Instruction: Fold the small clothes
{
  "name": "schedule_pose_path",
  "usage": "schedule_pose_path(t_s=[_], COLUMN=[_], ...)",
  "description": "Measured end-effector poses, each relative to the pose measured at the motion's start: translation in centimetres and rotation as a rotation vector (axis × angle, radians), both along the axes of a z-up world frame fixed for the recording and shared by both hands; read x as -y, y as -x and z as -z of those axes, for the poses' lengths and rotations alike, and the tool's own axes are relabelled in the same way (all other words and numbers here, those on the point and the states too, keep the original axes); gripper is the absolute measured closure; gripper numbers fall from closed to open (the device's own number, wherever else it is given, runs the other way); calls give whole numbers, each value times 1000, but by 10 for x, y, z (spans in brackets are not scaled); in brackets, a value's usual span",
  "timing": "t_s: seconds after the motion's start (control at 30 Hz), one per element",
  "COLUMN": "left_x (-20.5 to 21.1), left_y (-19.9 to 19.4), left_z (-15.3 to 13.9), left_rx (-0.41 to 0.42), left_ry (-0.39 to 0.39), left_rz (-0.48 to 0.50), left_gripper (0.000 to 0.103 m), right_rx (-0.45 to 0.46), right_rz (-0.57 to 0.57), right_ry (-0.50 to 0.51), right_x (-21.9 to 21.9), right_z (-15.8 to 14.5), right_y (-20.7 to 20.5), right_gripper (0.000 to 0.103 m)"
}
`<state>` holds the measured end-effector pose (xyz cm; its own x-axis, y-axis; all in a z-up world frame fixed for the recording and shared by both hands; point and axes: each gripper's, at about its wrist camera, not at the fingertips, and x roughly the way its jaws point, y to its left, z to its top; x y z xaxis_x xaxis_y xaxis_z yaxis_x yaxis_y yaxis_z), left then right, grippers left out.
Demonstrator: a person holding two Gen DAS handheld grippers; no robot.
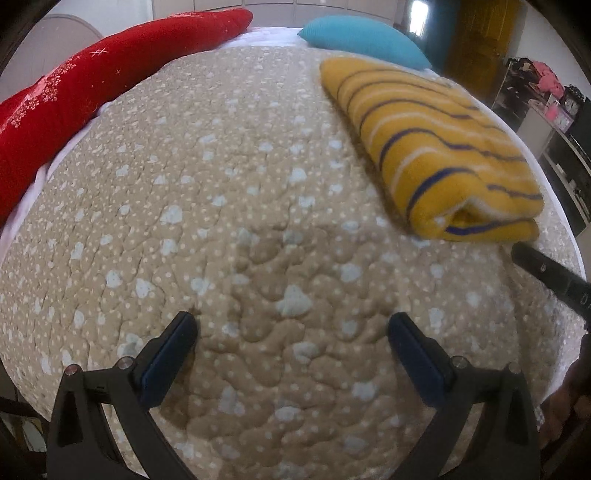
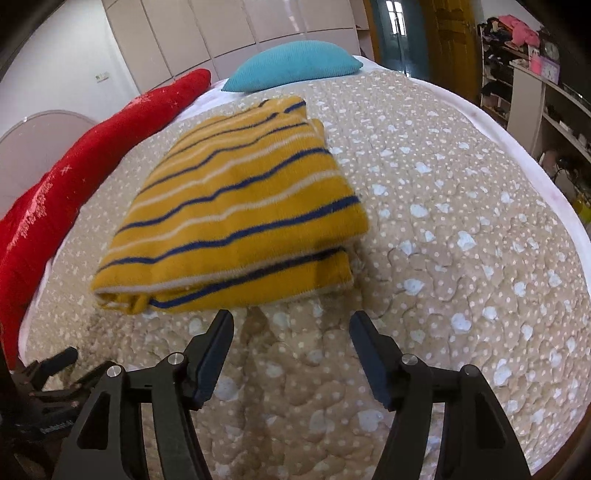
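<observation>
Home bedroom; quilted bed cover (image 2: pixel 461 206), teal pillow (image 2: pixel 291 66), wardrobe doors (image 2: pixel 221 29), cluttered shelves (image 2: pixel 532 85)

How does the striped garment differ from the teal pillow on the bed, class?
The striped garment is mustard with blue and white stripes; the teal pillow is plain. The garment lies folded flat in layers mid-bed; the pillow is plump and sits at the far end. Both rest on the bedspread, untouched by either hand-held gripper.
</observation>
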<state>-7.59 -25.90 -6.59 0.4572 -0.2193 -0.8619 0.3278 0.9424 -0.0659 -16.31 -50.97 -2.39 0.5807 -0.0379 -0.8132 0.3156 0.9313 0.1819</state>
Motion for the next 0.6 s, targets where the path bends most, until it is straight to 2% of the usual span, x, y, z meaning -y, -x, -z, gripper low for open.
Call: schedule_pose_path(t_s=[0.4, 0.6], left_x=[3, 6], left_y=[1, 5], left_z=[6, 7], left_rx=[7, 11], left_ry=[-1, 4], left_rz=[-13, -15], left_gripper=[0, 0], right_rx=[-4, 16], right_rz=[-21, -11], right_ry=[172, 190], right_x=[-22, -22], right_z=[15, 19], right_y=[-2, -4], right_gripper=[25, 15])
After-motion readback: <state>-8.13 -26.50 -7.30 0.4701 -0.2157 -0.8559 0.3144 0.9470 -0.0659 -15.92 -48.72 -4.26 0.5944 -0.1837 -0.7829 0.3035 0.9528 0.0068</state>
